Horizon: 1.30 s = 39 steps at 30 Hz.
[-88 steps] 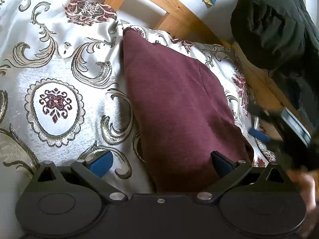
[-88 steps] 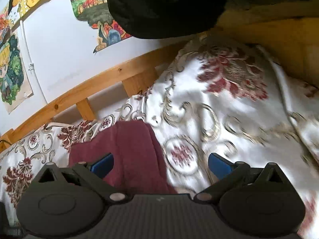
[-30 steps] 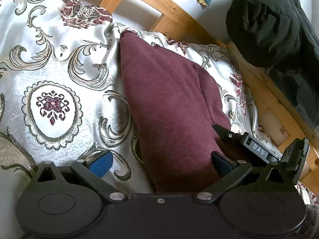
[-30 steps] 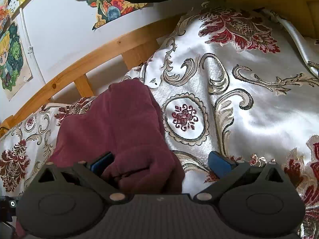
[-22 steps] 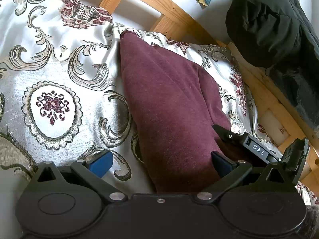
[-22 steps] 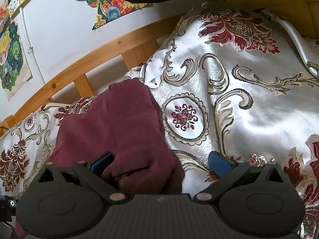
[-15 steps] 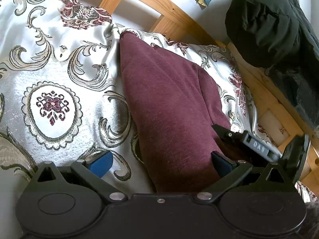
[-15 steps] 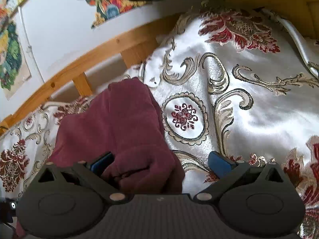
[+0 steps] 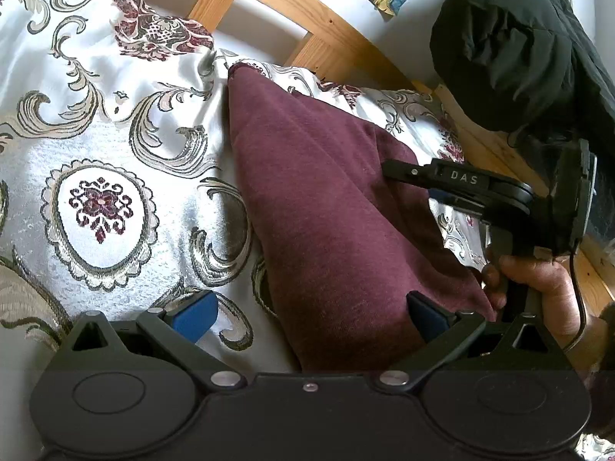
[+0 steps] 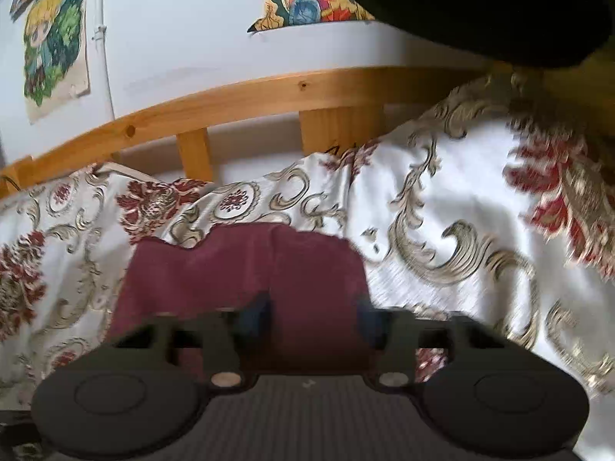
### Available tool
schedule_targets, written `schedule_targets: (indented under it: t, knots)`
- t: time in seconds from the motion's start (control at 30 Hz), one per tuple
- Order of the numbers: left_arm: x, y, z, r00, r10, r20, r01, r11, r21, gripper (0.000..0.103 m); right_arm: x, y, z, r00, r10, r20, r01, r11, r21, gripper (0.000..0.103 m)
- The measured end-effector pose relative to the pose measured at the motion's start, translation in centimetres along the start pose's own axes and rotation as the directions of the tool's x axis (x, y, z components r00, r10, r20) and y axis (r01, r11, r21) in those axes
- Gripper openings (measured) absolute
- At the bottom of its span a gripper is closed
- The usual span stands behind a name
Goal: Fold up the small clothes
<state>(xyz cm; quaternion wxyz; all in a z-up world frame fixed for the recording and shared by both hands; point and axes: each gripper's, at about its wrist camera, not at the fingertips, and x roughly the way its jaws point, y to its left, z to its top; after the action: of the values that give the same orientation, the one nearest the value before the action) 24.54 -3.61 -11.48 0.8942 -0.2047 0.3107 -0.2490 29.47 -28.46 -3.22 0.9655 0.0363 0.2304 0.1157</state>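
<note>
A maroon garment [image 9: 326, 211] lies lengthwise on the patterned white bedspread [image 9: 115, 134]. My left gripper [image 9: 309, 313] is open and low over its near end; the right pad touches the cloth and the left pad hangs over the bedspread. My right gripper [image 9: 399, 173] comes in from the right, held by a hand [image 9: 538, 284], and lifts the garment's right edge. In the right wrist view, which is blurred, the jaws of the right gripper [image 10: 311, 319] are closing with a fold of the maroon garment [image 10: 238, 269] pinched between them.
A wooden bed rail [image 9: 307, 27] runs along the back, against a white wall with colourful posters [image 10: 54, 38]. A black jacket [image 9: 507, 57] hangs at the upper right over the bed frame. Bedspread extends to the left of the garment.
The right gripper narrowed on the garment's edge, rose and moved toward the garment's middle, pulling the cloth up. The left gripper stayed still and open.
</note>
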Motion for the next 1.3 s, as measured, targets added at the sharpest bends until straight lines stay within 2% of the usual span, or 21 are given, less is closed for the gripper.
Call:
schedule_targets:
  t: [0.1,0.2,0.33,0.37,0.43,0.47,0.5,0.53,0.6,0.7,0.8,0.9,1.13,1.3]
  knots:
    - [0.0,-0.1,-0.1,1.000,0.002,0.003,-0.002,1.000,0.003,0.103,-0.5,1.2,0.3,0.999,-0.008,0.037,0.010,0.997,-0.079,0.019]
    - [0.0,-0.1,-0.2,1.000,0.004,0.005,-0.004,1.000,0.003,0.103,-0.2,2.1,1.2,0.999,-0.010,0.051,0.017,0.991,-0.136,0.018]
    - [0.0,-0.1,-0.2,1.000,0.003,0.006,-0.003,1.000,0.001,0.102,1.4,1.8,1.7,1.000,-0.028,0.012,0.029,0.988,-0.149,0.018]
    - [-0.1,-0.1,-0.2,1.000,0.002,0.006,-0.002,1.000,0.000,0.102,1.7,1.5,1.5,0.999,-0.033,0.001,0.033,0.990,-0.136,0.021]
    - [-0.1,0.0,-0.1,1.000,-0.001,0.004,0.001,1.000,-0.005,0.102,1.5,0.6,1.1,0.999,-0.034,0.007,0.035,0.996,-0.084,0.038]
    - [-0.1,0.0,0.0,1.000,-0.004,0.003,0.004,1.000,-0.008,0.102,1.2,0.1,0.9,0.999,-0.031,0.013,0.032,0.998,-0.053,0.051]
    - [-0.1,0.1,0.0,1.000,-0.007,0.001,0.007,1.000,-0.013,0.102,1.0,-0.5,0.7,1.000,-0.022,0.017,0.023,1.000,-0.017,0.060]
    - [-0.1,0.2,0.1,1.000,-0.008,0.000,0.008,1.000,-0.018,0.102,0.8,-1.1,0.6,1.000,-0.008,0.014,0.008,1.000,0.017,0.065]
    - [-0.1,0.3,0.2,1.000,-0.008,-0.005,0.008,1.000,-0.027,0.102,0.6,-2.3,0.2,0.999,0.033,0.000,-0.033,0.995,0.090,0.083]
    - [0.0,0.4,0.6,1.000,-0.009,-0.011,0.008,0.999,-0.047,0.102,0.8,-3.6,-1.2,0.996,0.085,-0.034,-0.077,0.979,0.187,0.090]
    - [0.1,0.5,0.8,1.000,-0.009,-0.015,0.008,0.998,-0.061,0.102,1.7,-4.7,-2.9,0.990,0.115,-0.086,-0.087,0.957,0.276,0.095]
    - [0.1,0.5,1.0,1.000,-0.016,-0.022,0.014,0.997,-0.071,0.102,2.1,-6.0,-4.2,0.986,0.154,-0.068,-0.118,0.919,0.377,0.099]
    - [0.4,0.1,1.1,0.995,-0.084,-0.059,0.079,0.993,-0.084,0.102,2.4,-5.6,-4.3,0.984,0.157,-0.081,-0.120,0.930,0.348,0.102]
    - [0.8,-0.4,0.5,0.994,-0.075,-0.074,0.073,0.997,-0.036,0.102,2.2,-4.9,-5.5,0.991,0.131,-0.032,-0.113,0.936,0.333,0.102]
